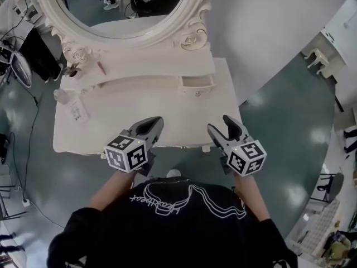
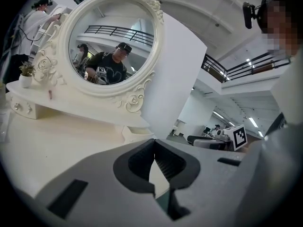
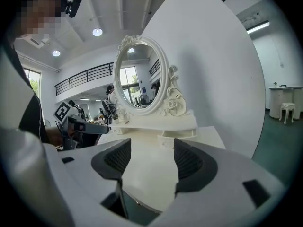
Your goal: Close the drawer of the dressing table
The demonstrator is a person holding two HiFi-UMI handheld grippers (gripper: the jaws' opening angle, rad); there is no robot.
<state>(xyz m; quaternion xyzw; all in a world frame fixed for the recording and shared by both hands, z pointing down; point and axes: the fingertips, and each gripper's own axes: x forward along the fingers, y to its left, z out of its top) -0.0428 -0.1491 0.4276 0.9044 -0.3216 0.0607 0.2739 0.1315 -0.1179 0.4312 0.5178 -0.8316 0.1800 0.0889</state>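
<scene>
The white dressing table [image 1: 111,130] stands in front of me, with an oval mirror [image 1: 120,4] at its back. A small drawer [image 1: 196,84] under the right end of the mirror shelf sticks out slightly; the same drawer [image 2: 135,133] [image 3: 178,134] shows in both gripper views. My left gripper [image 1: 154,123] [image 2: 155,149] hovers over the table's front edge, jaws shut and empty. My right gripper [image 1: 222,127] [image 3: 152,158] hangs over the front right edge, open with nothing between its fingers. Both are well short of the drawer.
On the shelf's left end are a small potted plant [image 1: 72,70] and a red stick [image 1: 101,67]. A clear bottle [image 1: 76,108] lies on the tabletop's left side. Black equipment and cables [image 1: 33,52] are on the floor at left, white furniture [image 1: 319,58] at right.
</scene>
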